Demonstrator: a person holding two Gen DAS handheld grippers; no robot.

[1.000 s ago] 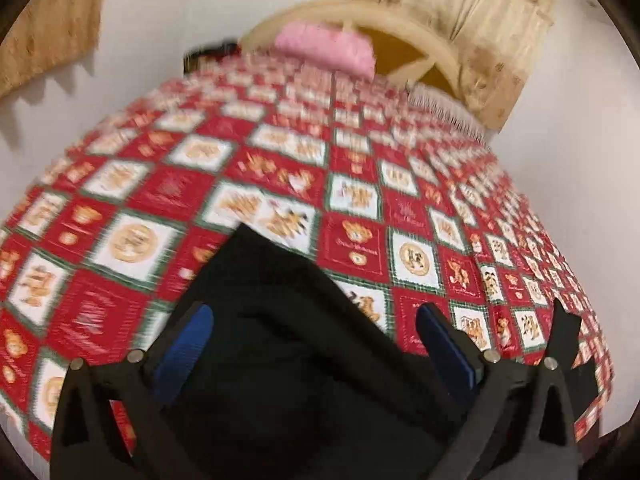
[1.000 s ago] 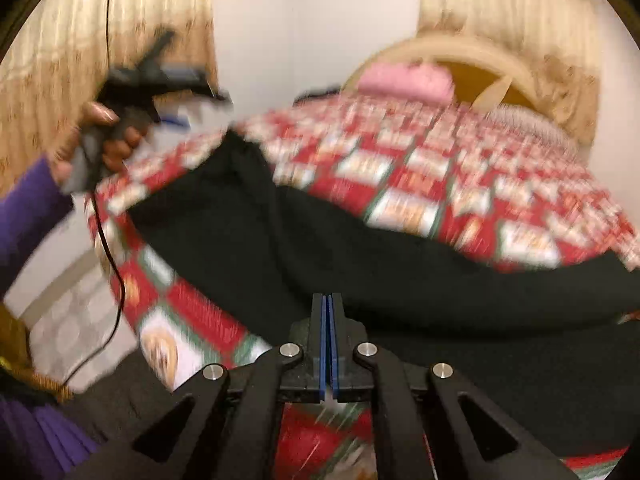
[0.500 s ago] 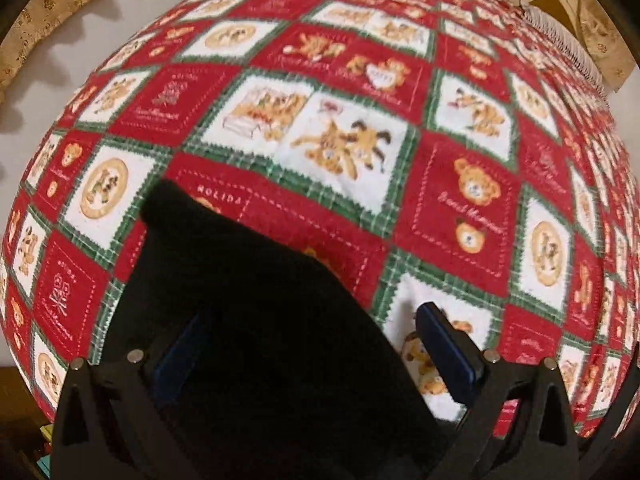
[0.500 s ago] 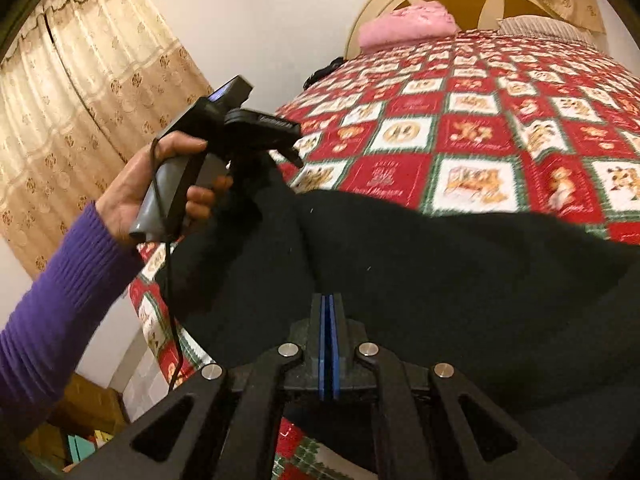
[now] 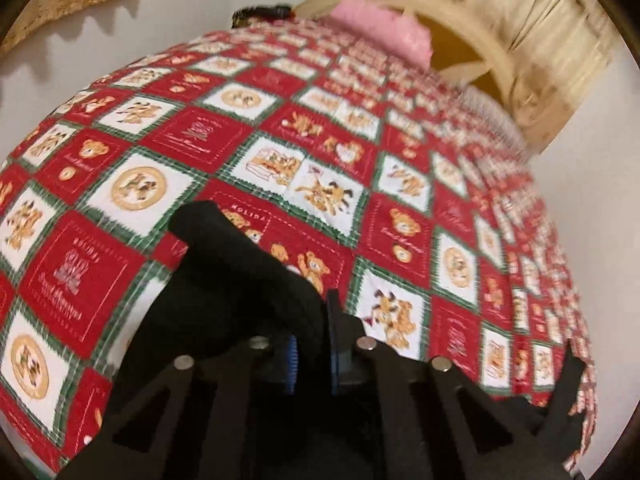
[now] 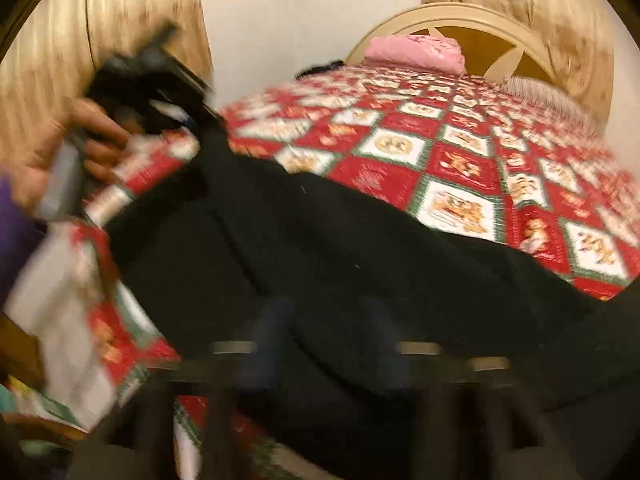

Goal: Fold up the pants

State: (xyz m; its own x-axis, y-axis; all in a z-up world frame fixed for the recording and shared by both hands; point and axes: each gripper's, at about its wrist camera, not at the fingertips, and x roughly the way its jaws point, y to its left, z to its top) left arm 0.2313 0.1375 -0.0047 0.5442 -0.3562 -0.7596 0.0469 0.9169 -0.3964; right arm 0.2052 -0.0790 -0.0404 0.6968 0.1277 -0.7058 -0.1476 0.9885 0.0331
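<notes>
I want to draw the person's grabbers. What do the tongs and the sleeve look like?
The left tongs are black, with blue pads on the inside faces and small round silver bolts on angular black arms with cut-out holes. The right tongs look the same but blurred. The left hand holds a grey handle, and the sleeve is purple.

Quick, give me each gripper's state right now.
Left gripper: closed on a corner of the black pants.
Right gripper: too blurred to see clearly; it reads as shut, pants around it, grip unclear.
</notes>
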